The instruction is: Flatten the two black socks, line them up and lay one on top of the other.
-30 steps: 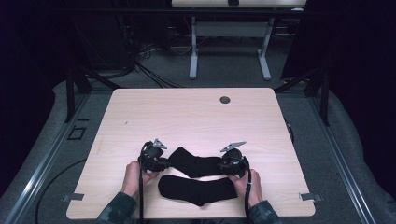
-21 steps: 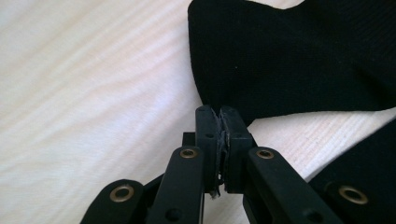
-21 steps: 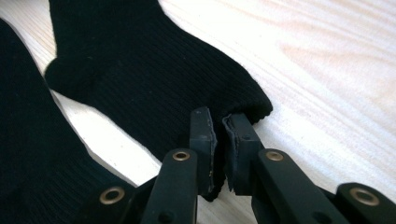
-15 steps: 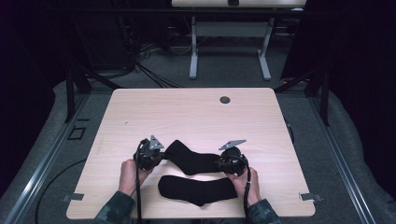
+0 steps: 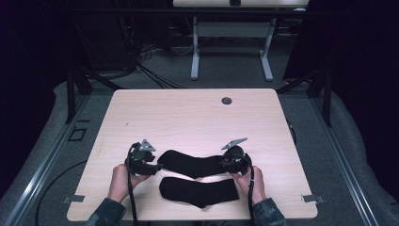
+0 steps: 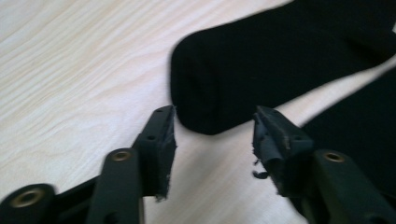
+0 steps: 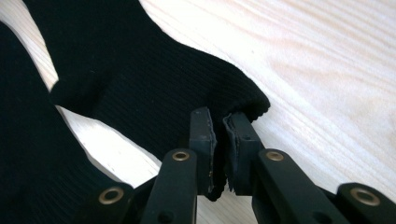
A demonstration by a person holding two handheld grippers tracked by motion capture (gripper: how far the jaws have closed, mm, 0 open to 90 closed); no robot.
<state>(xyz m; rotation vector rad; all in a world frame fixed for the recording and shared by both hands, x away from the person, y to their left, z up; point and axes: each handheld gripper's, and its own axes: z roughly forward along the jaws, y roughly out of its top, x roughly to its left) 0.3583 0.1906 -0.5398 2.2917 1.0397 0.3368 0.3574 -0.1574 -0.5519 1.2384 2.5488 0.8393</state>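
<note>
Two black socks lie near the front edge of the wooden table (image 5: 188, 117). The farther sock (image 5: 193, 165) stretches between my two grippers. My left gripper (image 5: 157, 165) stands open just short of that sock's rounded end (image 6: 261, 70); its jaws have just been opening, and nothing lies between its pads (image 6: 215, 123). My right gripper (image 5: 225, 162) is shut on the other end of the same sock, pinching the edge of the fabric (image 7: 140, 88) between its fingertips (image 7: 218, 116). The nearer sock (image 5: 200, 192) lies flat beside it, untouched (image 7: 28, 140).
A small dark round grommet (image 5: 227, 100) sits near the table's far edge. Behind the table stand a second table's white legs (image 5: 230, 47) and loose cables on the grey floor. Bare wood spreads over the far half of the table.
My left gripper has let go of the farther sock's end, opened, and drawn back a little to the left. The right gripper keeps its grip and has hardly moved.
</note>
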